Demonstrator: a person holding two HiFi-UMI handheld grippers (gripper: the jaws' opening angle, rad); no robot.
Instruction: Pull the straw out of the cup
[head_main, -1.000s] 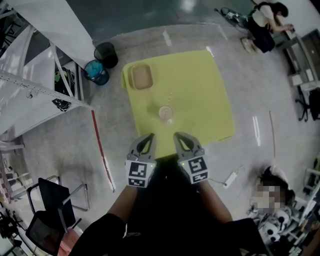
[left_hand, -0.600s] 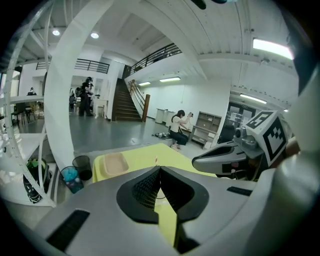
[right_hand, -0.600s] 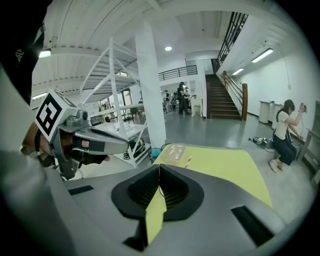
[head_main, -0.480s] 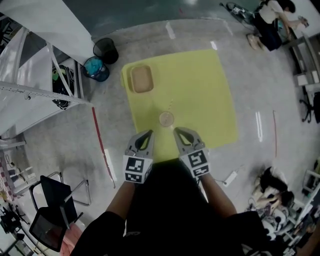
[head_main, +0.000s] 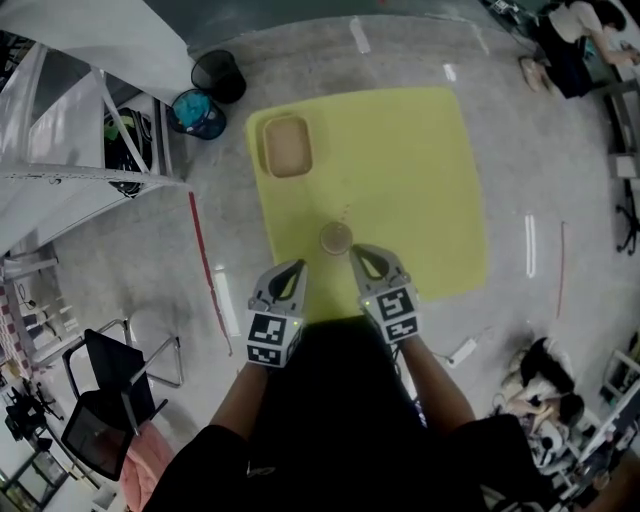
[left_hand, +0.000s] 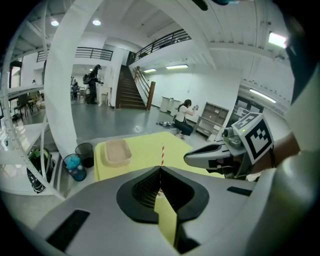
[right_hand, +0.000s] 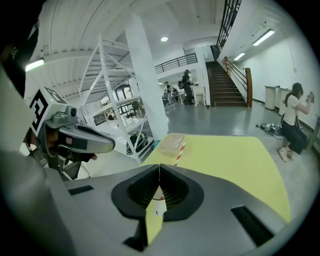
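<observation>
A tan cup (head_main: 335, 238) stands on the yellow table (head_main: 420, 170) near its front edge, with a red-and-white striped straw (head_main: 345, 214) upright in it. My right gripper (head_main: 354, 251) is shut and empty, its tips just in front and to the right of the cup. The left gripper (head_main: 299, 266) is also shut and empty, a little further back and to the left. In the left gripper view the straw (left_hand: 162, 154) rises just above the closed jaws, which hide the cup. The right gripper view shows the straw (right_hand: 181, 151) just right of the closed jaws.
A shallow beige tray (head_main: 286, 146) lies at the table's far left corner. A blue bin (head_main: 195, 113) and a black bin (head_main: 218, 73) stand on the floor beyond it, beside white racking (head_main: 70, 150). A black chair (head_main: 105, 410) is at my left. A person (head_main: 570, 40) crouches far right.
Both grippers have moved forward over the table's front edge toward the cup, the right one ending closest. Their jaws have stayed shut. The cup and straw have not moved.
</observation>
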